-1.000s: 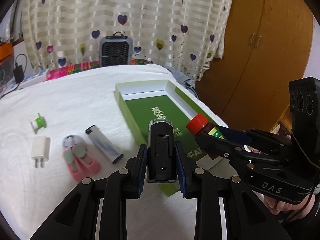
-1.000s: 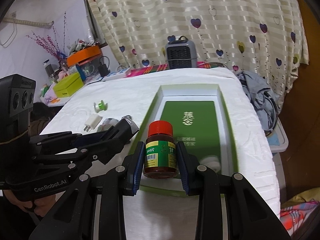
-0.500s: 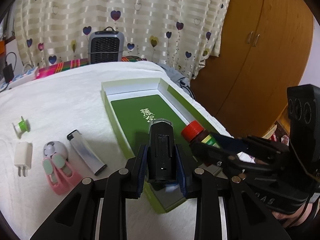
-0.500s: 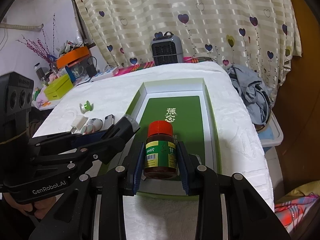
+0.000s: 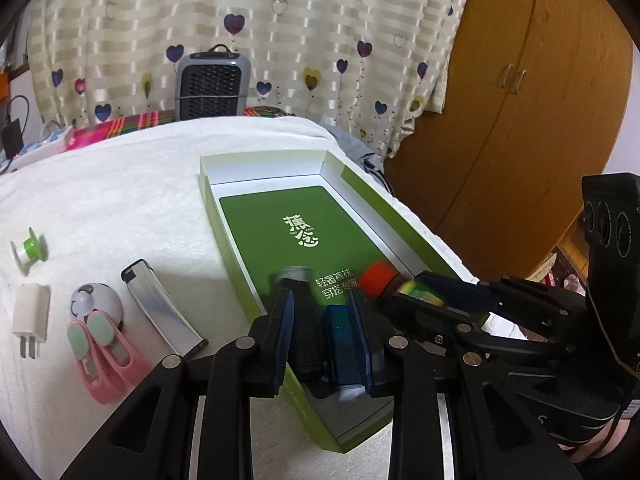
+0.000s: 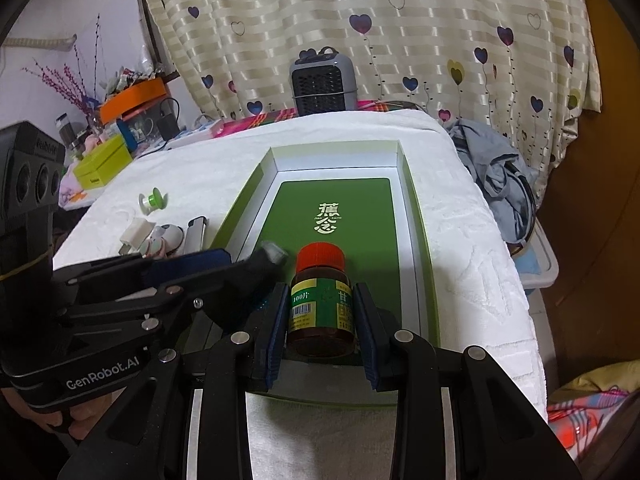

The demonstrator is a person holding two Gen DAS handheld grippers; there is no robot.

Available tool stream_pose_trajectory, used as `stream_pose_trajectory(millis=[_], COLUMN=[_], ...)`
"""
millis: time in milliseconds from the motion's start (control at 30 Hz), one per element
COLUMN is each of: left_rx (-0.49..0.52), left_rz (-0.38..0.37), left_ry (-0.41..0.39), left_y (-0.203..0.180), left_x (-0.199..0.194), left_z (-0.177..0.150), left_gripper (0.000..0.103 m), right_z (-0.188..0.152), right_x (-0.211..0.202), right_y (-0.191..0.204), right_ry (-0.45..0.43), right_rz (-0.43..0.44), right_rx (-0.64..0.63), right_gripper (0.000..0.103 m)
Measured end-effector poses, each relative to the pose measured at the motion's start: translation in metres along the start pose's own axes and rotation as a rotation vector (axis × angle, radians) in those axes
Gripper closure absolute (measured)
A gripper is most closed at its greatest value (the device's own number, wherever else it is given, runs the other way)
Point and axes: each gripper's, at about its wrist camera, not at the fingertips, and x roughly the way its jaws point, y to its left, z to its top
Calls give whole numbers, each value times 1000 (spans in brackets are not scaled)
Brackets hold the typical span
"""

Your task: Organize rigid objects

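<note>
Between our right gripper's [image 6: 320,322] fingers sits the brown pill bottle [image 6: 321,304], red cap up, both blue pads pressed against its green label: firm grip. It stands upright over the near end of the green box [image 5: 352,184], just above the green card inside.

Our left gripper [image 5: 322,336] holds a black oblong device [image 5: 302,320], blurred, silver-tipped end pointing far. It hugs the left pad; on the right side we see a translucent blue-green gap, so whether the fingers clamp it or have let go, we cannot tell. The device is also over the box's near end, left of the bottle, close beside it. In the right wrist view the two grippers nearly touch.

Left of the box, on the white towel covering the counter [image 5: 120,184]: silver lighter [image 5: 162,312] nearest the box, then a pink and white clipper-like gadget [image 5: 98,332], white charger plug [image 5: 31,316], and a green-and-white spool [image 5: 29,245] further off.

Far edge: grey heater [image 5: 212,86] against the heart-print curtain [image 5: 280,32].
</note>
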Motion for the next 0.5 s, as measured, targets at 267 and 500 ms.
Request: stream_pose_trajectory(millis=[267,500], left_rx=[13,22], left_rz=[3,25], left_ry=[-10,-21], left_y=[-2,-3], left_x=[-8,-23], left_z=[-2,-7], left_gripper=[77,77], right_z=[-2,-4], right_x=[-4,-12], right_y=[3,11], right_ry=[5,-4], right_rz=[-30,-30], right_rx=[-3,-12], right_gripper=[66,63])
